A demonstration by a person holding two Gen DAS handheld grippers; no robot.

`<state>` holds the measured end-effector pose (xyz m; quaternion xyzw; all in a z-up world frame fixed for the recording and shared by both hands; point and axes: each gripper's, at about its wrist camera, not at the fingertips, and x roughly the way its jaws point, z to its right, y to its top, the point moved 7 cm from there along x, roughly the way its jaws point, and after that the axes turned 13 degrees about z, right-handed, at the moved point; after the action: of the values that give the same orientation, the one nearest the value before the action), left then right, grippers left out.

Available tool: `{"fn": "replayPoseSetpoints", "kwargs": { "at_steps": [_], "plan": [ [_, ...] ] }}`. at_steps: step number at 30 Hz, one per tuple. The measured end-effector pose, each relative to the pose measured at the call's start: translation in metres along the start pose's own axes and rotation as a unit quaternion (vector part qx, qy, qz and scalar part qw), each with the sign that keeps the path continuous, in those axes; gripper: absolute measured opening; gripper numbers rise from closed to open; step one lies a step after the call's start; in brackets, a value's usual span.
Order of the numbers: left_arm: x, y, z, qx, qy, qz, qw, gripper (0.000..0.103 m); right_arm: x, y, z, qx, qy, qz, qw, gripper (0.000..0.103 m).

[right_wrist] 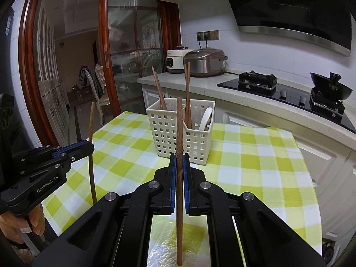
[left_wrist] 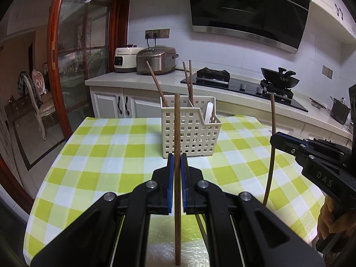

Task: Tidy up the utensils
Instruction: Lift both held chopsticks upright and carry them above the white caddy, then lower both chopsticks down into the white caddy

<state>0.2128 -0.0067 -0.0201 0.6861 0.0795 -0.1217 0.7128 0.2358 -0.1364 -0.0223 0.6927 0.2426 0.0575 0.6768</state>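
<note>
Left gripper (left_wrist: 177, 162), black with blue pads, at lower centre of the left wrist view, pressed together on a brown wooden chopstick (left_wrist: 177, 133) held upright between the pads, its top reaching level with the basket rim and its lower end running down to the bottom edge of the frame. Same gripper seen from the side at the left edge of the right wrist view, clamping the chopstick there too, with a hand (right_wrist: 13, 224) beneath it at lower left.

Right gripper (right_wrist: 179, 162), same black-and-blue build, at lower centre of the right wrist view, likewise pinching a second brown wooden chopstick (right_wrist: 179, 133), upright, ends well above and below the pads. Seen from the side at the right edge of the left wrist view, chopstick bowed by the lens.

Cream perforated plastic basket (left_wrist: 189, 133) standing at centre frame on a round table under a yellow-green and white checked cloth (left_wrist: 100, 155), beyond both grippers and apart from them. Inside it: three brown chopsticks (left_wrist: 188, 82) leaning out the top, one in the left compartment and two nearer the middle, and a white plastic spoon (left_wrist: 209, 111) in the lower right-hand section.

Behind, a grey kitchen counter (left_wrist: 111, 77) with a bronze rice cooker (left_wrist: 156, 60).
</note>
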Motion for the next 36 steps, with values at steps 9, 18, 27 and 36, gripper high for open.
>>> {"fn": "replayPoseSetpoints", "kwargs": {
  "at_steps": [9, 18, 27, 36],
  "plan": [
    [-0.004, 0.016, 0.004, 0.010, -0.001, 0.020, 0.9998, 0.006, -0.003, 0.016, -0.006, -0.009, 0.003, 0.019, 1.000, 0.006],
    [0.006, 0.042, 0.007, 0.032, -0.004, 0.041, 0.9987, 0.006, 0.010, 0.036, -0.009, -0.020, 0.005, 0.026, 0.999, 0.006],
    [0.025, 0.089, 0.000, 0.027, -0.022, 0.039, 0.9986, 0.006, 0.026, 0.077, -0.002, -0.024, 0.009, 0.034, 0.999, 0.006],
    [0.042, 0.169, -0.010, 0.027, -0.009, 0.073, 0.9969, 0.006, 0.047, 0.149, 0.008, -0.027, 0.002, 0.067, 0.997, 0.006]
  ]
}}
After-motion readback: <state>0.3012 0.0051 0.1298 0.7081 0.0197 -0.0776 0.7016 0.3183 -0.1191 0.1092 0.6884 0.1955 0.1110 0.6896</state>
